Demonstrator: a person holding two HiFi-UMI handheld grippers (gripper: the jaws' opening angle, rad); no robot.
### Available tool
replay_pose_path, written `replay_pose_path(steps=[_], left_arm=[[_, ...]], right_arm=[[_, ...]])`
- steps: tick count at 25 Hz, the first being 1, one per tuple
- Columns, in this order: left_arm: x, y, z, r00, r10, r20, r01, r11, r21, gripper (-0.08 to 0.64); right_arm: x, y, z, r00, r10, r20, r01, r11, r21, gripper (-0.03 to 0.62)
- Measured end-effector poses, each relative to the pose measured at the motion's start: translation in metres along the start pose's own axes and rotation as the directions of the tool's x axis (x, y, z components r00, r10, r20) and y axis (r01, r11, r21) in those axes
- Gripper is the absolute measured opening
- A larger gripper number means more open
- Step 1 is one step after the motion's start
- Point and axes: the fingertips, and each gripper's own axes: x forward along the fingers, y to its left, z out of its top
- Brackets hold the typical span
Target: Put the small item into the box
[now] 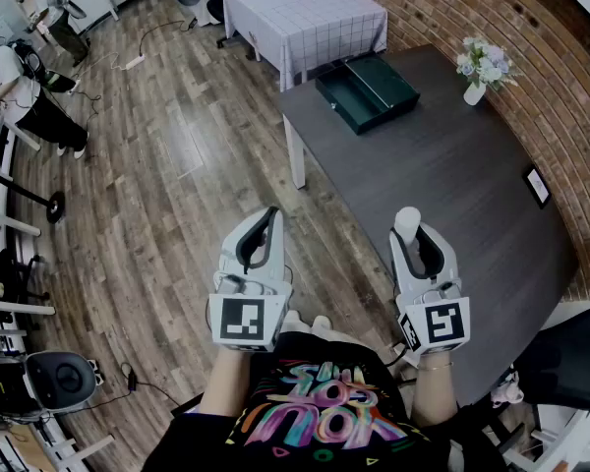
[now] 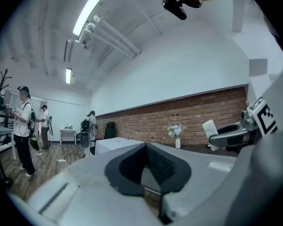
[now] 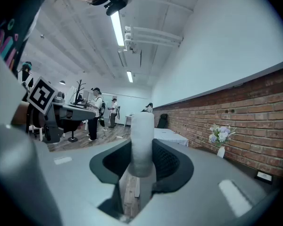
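My right gripper point(image 1: 409, 228) is shut on the small white cylindrical item point(image 1: 406, 221), held upright over the near edge of the dark table point(image 1: 452, 185). In the right gripper view the item point(image 3: 142, 142) stands between the dark pads and reaches above them. The open green box point(image 1: 366, 91) sits at the table's far end, well ahead of both grippers. To the left, over the wooden floor, my left gripper point(image 1: 261, 226) is level with the right one. Its jaws are shut with nothing between them point(image 2: 146, 147).
A vase of flowers point(image 1: 477, 72) stands at the table's far right by the brick wall, and a small framed card point(image 1: 538, 185) lies near the right edge. Beyond the box is a white-clothed table point(image 1: 305, 13). People point(image 1: 20, 77) stand far left. A black chair point(image 1: 570, 362) is at lower right.
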Motion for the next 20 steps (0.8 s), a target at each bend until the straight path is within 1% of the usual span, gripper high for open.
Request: replay_pose_path(steps=[6,14,20], left_arm=[[0.0,-0.008,-0.003,1.0,0.016,-0.005,-0.015,1.0,0.002,0.002],[-0.006,-0.012,-0.008,0.998,0.064,-0.011,-0.064,0.998,0.012,0.002],[0.009,-0.005,-0.011,0.997,0.079,-0.022,-0.079,0.997,0.01,0.002]], right_arm=[[-0.002,-0.002,-0.004,1.0,0.0,0.008,0.0,1.0,0.004,0.133],[-0.002,-0.001,-0.012,0.998,0.06,0.004,-0.06,0.998,0.002,0.133],[0.016,-0.004,-0.02,0.996,0.085,-0.009,-0.085,0.996,0.016,0.133]])
